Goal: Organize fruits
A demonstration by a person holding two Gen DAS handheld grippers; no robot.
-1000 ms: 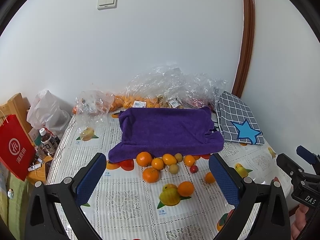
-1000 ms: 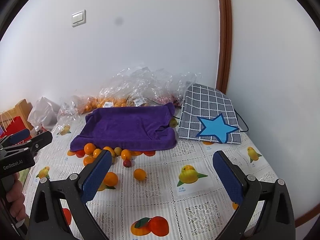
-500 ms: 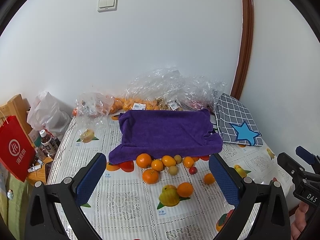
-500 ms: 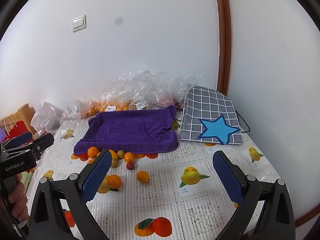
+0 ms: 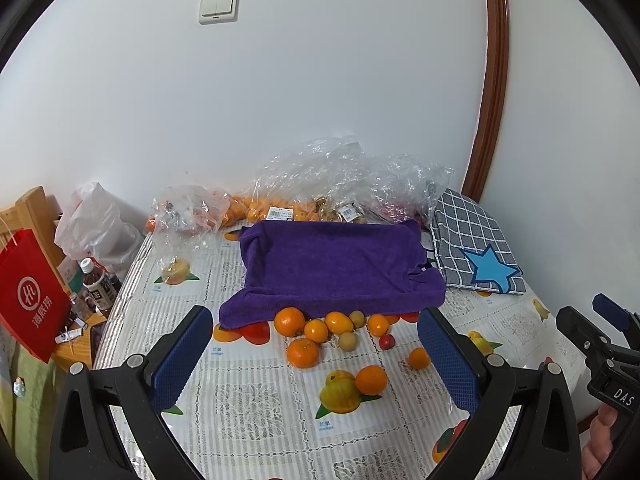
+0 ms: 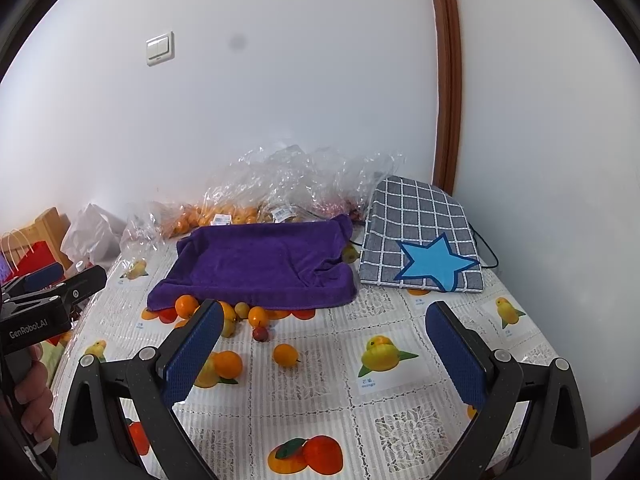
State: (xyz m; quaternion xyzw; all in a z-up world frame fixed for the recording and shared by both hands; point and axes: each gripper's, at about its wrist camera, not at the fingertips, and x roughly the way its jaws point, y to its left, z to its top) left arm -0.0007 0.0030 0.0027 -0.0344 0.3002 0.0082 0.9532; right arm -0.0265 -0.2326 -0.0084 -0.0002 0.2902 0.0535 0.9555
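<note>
With both my grippers spread wide and empty, the loose round orange and yellow fruits [image 5: 320, 332] lie dead ahead of the left gripper [image 5: 316, 364]. My right gripper [image 6: 320, 350] sees them off to its left, so the left is nearer.

Loose oranges [image 5: 303, 338] beside purple towel [image 5: 334, 268]
</note>
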